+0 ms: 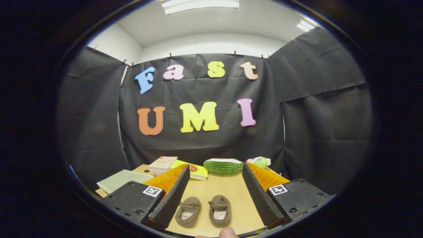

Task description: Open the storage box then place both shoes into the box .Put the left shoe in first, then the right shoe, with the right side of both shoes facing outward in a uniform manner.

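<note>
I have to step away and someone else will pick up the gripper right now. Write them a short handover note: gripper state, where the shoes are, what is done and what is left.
Gripper: open, fingers spread wide, holding nothing.
Shoes: two small brown shoes lie side by side on the wooden table, between the fingers, apart from each other and from the fingers. One shoe is near the left finger, the other shoe is beside it.
Beyond the fingers: books, a watermelon-patterned item, a green and pink toy.
A fingertip shows at the near table edge.
Done: neither shoe picked up.
Left: find and open the storage box, put in the left shoe, then the right, right sides outward.
</note>
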`<state>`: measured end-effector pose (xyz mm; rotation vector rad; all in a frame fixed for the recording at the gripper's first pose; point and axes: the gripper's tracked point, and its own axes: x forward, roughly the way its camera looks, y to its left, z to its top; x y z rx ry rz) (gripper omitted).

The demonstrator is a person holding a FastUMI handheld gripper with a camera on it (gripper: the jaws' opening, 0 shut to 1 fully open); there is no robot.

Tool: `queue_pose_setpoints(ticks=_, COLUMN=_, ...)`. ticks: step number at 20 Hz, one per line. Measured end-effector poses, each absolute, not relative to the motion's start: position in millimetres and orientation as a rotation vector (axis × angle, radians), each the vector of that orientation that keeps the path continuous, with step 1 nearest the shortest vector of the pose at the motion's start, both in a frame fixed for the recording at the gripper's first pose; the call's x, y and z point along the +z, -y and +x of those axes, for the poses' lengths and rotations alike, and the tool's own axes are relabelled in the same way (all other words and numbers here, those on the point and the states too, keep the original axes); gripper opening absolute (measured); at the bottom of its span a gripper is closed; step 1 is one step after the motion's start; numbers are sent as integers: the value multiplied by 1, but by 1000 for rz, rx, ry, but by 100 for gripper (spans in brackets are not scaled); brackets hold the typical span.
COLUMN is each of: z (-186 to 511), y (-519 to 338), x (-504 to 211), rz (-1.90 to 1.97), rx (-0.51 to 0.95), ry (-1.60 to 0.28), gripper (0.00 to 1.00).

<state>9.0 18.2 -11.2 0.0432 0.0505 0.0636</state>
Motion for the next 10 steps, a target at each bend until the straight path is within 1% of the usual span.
queue_pose_setpoints(ticks=10, z=20, y=-57, x=-31, rz=69, rx=189, ry=-144, gripper=100)
